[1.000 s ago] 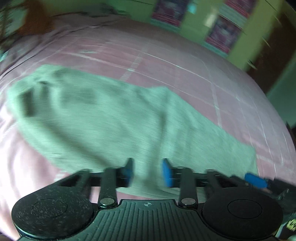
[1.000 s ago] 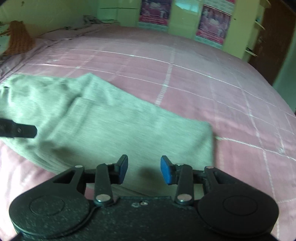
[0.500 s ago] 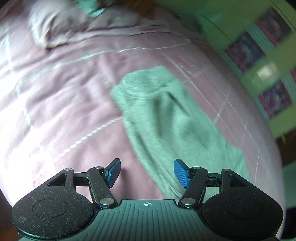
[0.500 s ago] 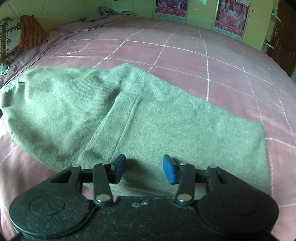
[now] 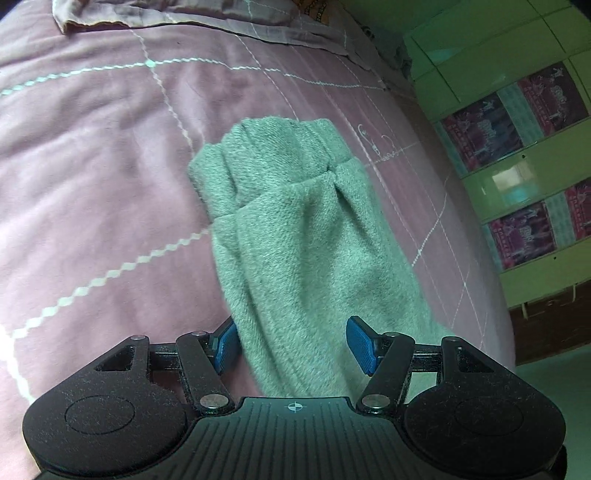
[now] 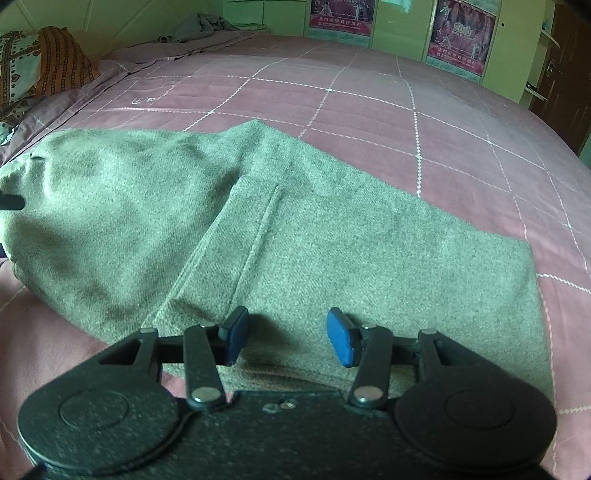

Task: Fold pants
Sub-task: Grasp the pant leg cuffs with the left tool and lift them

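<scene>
Grey-green pants (image 6: 295, 236) lie flat on a pink checked bedspread (image 6: 369, 96). In the right wrist view they spread from the left edge to the right, with a folded seam strip in the middle. My right gripper (image 6: 286, 338) is open and empty, low over the near edge of the pants. In the left wrist view the pants (image 5: 303, 251) run away from me, ending in a bunched waistband. My left gripper (image 5: 293, 345) is open, its blue pads either side of the cloth, holding nothing.
Pillows (image 6: 33, 74) and a crumpled sheet (image 6: 199, 26) lie at the head of the bed. Green cupboards with posters (image 5: 517, 166) stand behind the bed. A dark door (image 6: 561, 66) is at the far right.
My left gripper has swung round from across the pants to along them, and its jaws have opened wider. My right gripper has moved closer to the pants.
</scene>
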Tool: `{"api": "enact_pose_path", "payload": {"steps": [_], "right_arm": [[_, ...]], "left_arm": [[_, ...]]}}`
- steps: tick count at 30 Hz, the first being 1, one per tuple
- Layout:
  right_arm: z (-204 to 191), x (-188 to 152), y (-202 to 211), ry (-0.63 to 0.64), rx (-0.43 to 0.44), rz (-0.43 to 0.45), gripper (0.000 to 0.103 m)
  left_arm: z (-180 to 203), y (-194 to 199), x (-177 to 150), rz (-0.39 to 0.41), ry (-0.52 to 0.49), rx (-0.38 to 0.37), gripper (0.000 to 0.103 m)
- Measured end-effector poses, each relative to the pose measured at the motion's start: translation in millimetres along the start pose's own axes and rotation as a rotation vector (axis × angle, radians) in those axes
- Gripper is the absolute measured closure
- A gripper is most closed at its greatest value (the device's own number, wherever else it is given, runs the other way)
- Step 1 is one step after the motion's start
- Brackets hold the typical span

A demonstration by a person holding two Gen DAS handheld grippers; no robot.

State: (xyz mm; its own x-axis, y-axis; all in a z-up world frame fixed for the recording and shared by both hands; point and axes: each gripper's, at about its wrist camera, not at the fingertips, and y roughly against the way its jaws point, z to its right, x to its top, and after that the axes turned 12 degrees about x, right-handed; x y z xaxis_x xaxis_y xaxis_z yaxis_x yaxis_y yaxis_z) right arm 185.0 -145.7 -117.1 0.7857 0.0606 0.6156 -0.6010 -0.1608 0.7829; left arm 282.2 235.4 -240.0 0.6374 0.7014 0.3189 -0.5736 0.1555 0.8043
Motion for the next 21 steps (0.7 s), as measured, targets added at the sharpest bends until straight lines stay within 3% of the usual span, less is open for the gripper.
{"api": "enact_pose_path", "payload": {"steps": [3, 6, 16, 21], "right_arm": [[1.6, 0.0, -0.1, -0.008, 0.006, 0.003, 0.055], [2.2, 0.4, -0.3, -0.015, 0.009, 0.004, 0.055], [-1.0, 12.1, 0.7, -0.025, 0.010, -0.016, 0.055], [-0.2, 10.6, -3.6, -0.021, 0.009, -0.023, 0.054]], "left_arm": [[-0.2, -14.7, 2.5, 0.000, 0.041, -0.009, 0.069], [-3.6, -25.3, 3.6, -0.012, 0.104, -0.041, 0.080], [10.5, -42.3, 8.1, 0.023, 0.081, -0.015, 0.078], [16.6, -34.5, 6.3, 0.036, 0.080, 0.000, 0.084]]}}
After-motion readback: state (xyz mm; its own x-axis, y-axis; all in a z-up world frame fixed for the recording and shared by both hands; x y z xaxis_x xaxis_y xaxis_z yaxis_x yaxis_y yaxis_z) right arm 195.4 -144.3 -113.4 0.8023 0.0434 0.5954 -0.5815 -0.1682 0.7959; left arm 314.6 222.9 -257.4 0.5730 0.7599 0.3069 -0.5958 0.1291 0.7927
